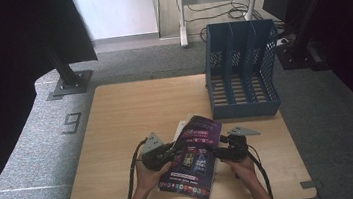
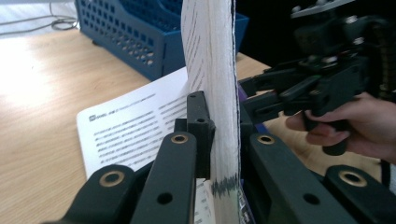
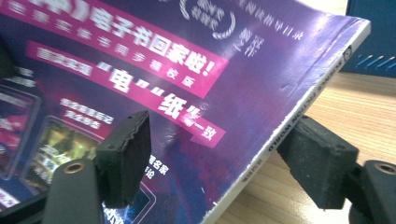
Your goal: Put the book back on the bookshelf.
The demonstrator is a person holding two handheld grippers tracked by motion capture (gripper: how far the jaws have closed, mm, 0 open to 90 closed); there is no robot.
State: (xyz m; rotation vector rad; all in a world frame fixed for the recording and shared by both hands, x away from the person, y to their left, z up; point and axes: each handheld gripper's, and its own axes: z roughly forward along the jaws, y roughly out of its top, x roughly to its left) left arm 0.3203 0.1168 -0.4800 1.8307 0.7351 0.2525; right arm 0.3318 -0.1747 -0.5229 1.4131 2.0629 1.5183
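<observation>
Wood worktop (image 1: 118,131) stands on grey carpet (image 1: 30,156), with a blue file rack (image 1: 241,69) at its far right. Left tongs (image 2: 219,140) pinch the purple magazine (image 1: 193,155) near the front edge. Right tongs (image 3: 219,158) are spread around its spine, pads not pressing. A printed sheet (image 2: 126,126) lies partly hidden underneath.

Purple glossy magazine (image 1: 194,154), tilted up off table, white pages edge-on
</observation>
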